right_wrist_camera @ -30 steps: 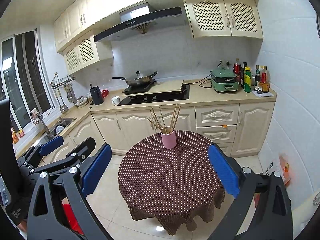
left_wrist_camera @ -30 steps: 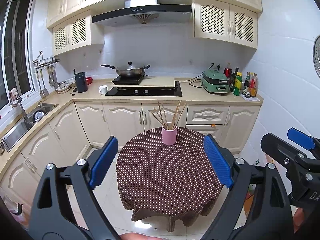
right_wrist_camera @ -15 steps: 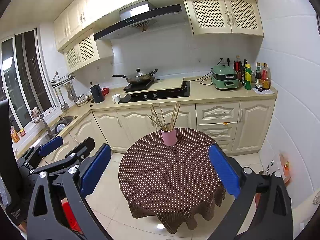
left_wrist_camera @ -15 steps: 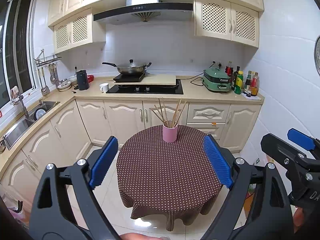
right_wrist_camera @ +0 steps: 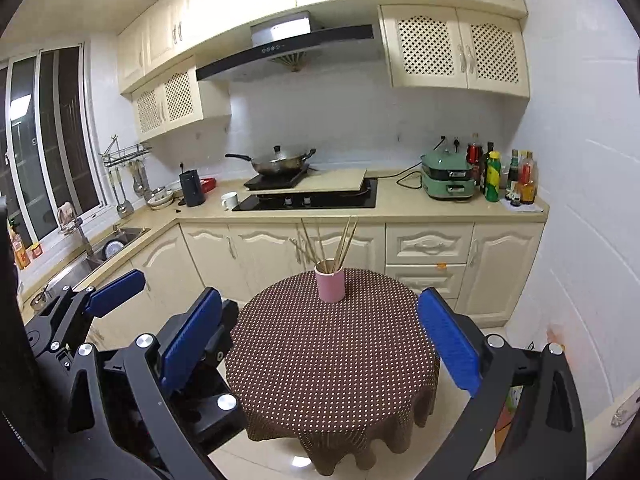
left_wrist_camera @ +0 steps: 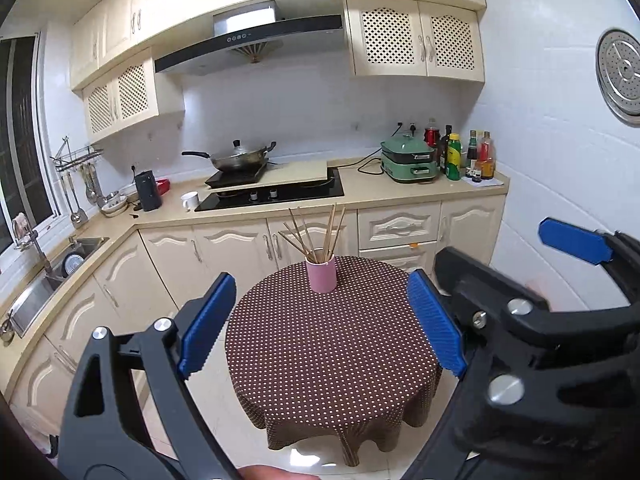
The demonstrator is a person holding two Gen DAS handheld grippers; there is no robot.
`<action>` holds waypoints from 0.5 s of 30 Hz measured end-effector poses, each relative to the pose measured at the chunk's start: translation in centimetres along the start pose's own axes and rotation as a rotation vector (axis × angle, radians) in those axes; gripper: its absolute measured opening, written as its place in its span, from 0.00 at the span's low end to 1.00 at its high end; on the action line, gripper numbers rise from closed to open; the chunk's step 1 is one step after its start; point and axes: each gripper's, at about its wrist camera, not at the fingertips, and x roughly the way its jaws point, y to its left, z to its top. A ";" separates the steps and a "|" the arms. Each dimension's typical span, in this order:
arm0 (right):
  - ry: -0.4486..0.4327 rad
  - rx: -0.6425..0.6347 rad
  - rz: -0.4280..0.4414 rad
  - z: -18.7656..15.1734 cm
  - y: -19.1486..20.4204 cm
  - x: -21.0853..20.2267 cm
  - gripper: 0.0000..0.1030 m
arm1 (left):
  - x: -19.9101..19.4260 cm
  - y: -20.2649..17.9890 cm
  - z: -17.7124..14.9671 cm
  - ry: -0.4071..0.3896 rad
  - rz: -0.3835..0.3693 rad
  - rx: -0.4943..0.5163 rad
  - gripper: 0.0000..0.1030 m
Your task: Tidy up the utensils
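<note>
Kitchen, cream cabinets, white tile walls, pale floor. Round counter (left_wrist_camera: 332,360) w/ brown polka-dot cloth stood mid-floor. Pink cup (left_wrist_camera: 321,275) sat upright near the counter's far edge, approx centred along it; wooden chopsticks (left_wrist_camera: 320,232) fanned out of its top. Rest of the cloth carried nothing.

Left gripper (left_wrist_camera: 320,320): jaws wide apart, blue pads either side of the counter in its own view, nothing betw them, well short of the cup. Right gripper (right_wrist_camera: 320,340): jaws likewise wide apart, empty, cup far ahead. Each gripper showed at the edge of the other's view, so the two were side by side.

Background items: L-shaped worktop (right_wrist_camera: 400,204) along the walls; black hob (right_wrist_camera: 312,200) w/ wok (right_wrist_camera: 280,164) on it; green multi-cooker (right_wrist_camera: 448,180); bottles (right_wrist_camera: 504,176) at the worktop's right end; white mug (right_wrist_camera: 229,201); sink (right_wrist_camera: 108,244) under the window.
</note>
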 end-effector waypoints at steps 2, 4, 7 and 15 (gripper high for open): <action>-0.008 -0.001 -0.012 0.1 -0.2 -0.2 0.92 | 0.1 0.3 -0.1 0.007 0.006 -0.009 0.84; -0.016 0.007 -0.022 0.0 -0.7 -0.3 0.92 | 0.1 0.9 -0.2 0.016 0.014 -0.026 0.84; -0.015 0.014 -0.027 0.0 -1.1 -0.3 0.92 | 0.2 1.7 -0.2 0.017 0.026 -0.045 0.84; -0.015 0.026 -0.027 -0.1 -1.2 -0.1 0.92 | 0.2 3.2 0.1 -0.002 0.063 -0.056 0.84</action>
